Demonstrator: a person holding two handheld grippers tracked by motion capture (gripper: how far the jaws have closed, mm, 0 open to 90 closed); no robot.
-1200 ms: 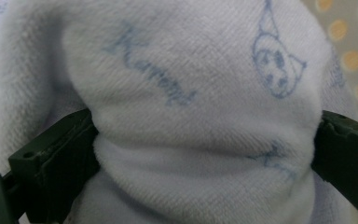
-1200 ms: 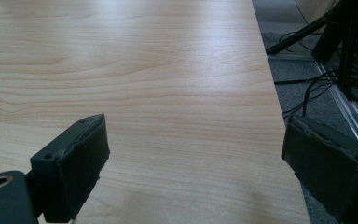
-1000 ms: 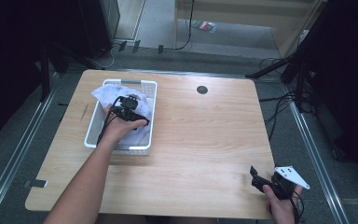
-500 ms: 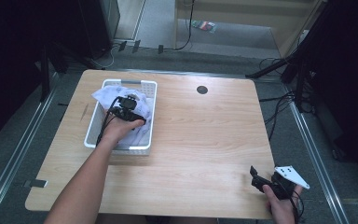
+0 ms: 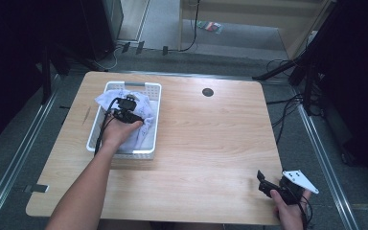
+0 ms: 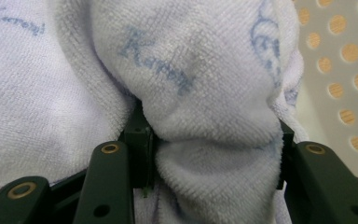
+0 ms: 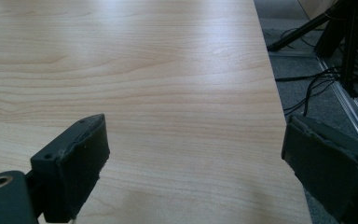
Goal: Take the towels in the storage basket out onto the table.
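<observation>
A white towel with pale blue print (image 5: 143,128) lies bunched in a white perforated basket (image 5: 133,85) at the table's left. My left gripper (image 5: 127,110) is down in the basket on top of the towel. In the left gripper view a thick fold of the towel (image 6: 205,93) is squeezed between the two jaws, so the left gripper (image 6: 212,156) is shut on it. The basket's holed wall (image 6: 345,70) shows to the right. My right gripper (image 5: 264,182) rests near the table's front right corner. It is open (image 7: 193,154), with bare wood between its pads.
The wooden table (image 5: 211,134) has a round cable hole (image 5: 207,92) at the back centre. Its right edge (image 7: 279,116) runs close beside the right gripper, with floor cables and metal rails beyond. A forearm reaches from the front edge to the basket.
</observation>
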